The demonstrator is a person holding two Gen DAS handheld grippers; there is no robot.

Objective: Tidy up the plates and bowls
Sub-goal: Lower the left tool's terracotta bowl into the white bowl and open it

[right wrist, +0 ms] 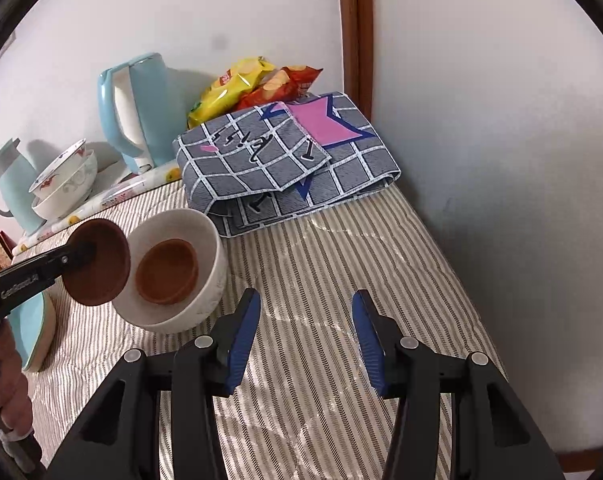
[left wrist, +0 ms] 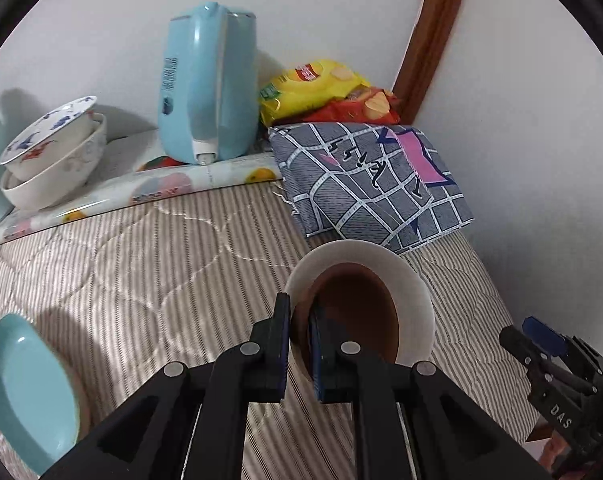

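My left gripper [left wrist: 300, 322] is shut on the rim of a small brown bowl [left wrist: 357, 312] and holds it tilted just above a white bowl [left wrist: 415, 292] on the striped bed cover. In the right wrist view the held brown bowl [right wrist: 101, 268] hangs beside the white bowl [right wrist: 211, 248], which holds another brown bowl [right wrist: 167, 272]. My right gripper [right wrist: 305, 316] is open and empty, to the right of the white bowl; it also shows in the left wrist view [left wrist: 529, 336]. A light blue plate [left wrist: 25, 384] lies at the left. Two patterned bowls [left wrist: 49, 152] are stacked on the shelf.
A light blue kettle [left wrist: 207, 84] and a blue flask [right wrist: 11, 184] stand on the shelf by the wall. Snack bags [left wrist: 321, 88] and a folded grey checked cloth [left wrist: 369, 180] lie at the back. A wooden post [right wrist: 355, 28] rises in the corner.
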